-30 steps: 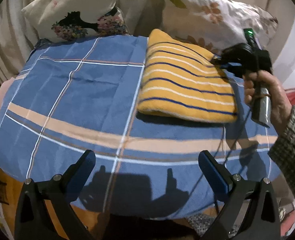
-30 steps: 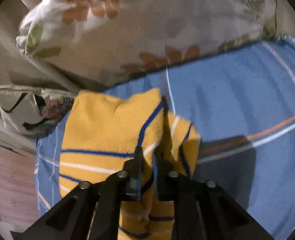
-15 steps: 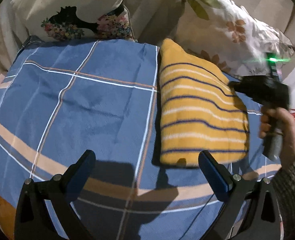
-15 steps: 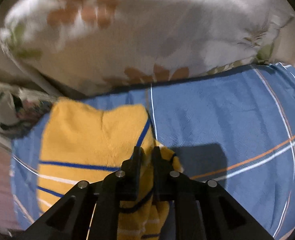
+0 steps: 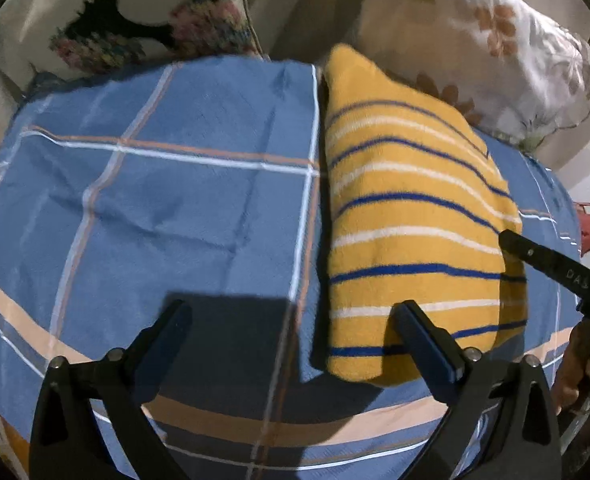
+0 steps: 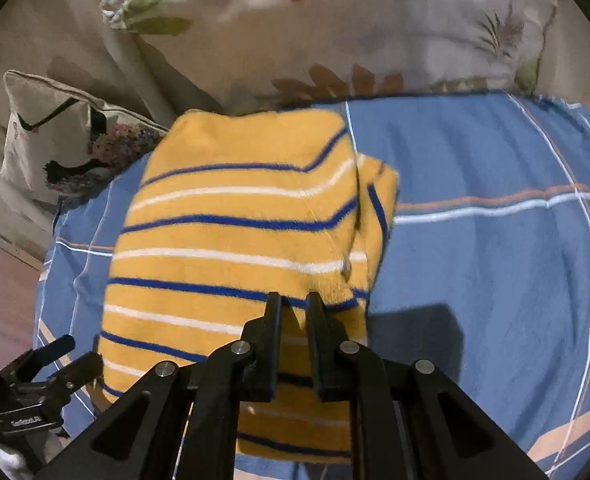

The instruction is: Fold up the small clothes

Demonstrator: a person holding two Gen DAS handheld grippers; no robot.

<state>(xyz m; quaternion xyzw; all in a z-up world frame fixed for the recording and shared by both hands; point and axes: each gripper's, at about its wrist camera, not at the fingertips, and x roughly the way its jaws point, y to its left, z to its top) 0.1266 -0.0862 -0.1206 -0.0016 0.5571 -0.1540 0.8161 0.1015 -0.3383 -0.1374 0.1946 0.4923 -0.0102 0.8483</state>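
The right hand-held gripper (image 6: 294,312) pinches the folded yellow striped garment's (image 6: 231,236) near edge; the left hand-held gripper (image 5: 295,316) hangs spread beside it.

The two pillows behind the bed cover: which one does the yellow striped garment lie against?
The white pillow with orange-brown leaves, on the right in the left wrist view. The yellow striped garment reaches it; the pillow with the dark floral picture stands apart, to the left.

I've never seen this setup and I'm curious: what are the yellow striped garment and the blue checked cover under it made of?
The yellow striped garment looks like a soft fleece or terry knit: its surface is fuzzy and matte, and the stripe edges look slightly furry. The blue checked cover looks like thin woven cotton or a blend: flat, smooth, holding sharp creases. Neither fibre can be confirmed by sight.
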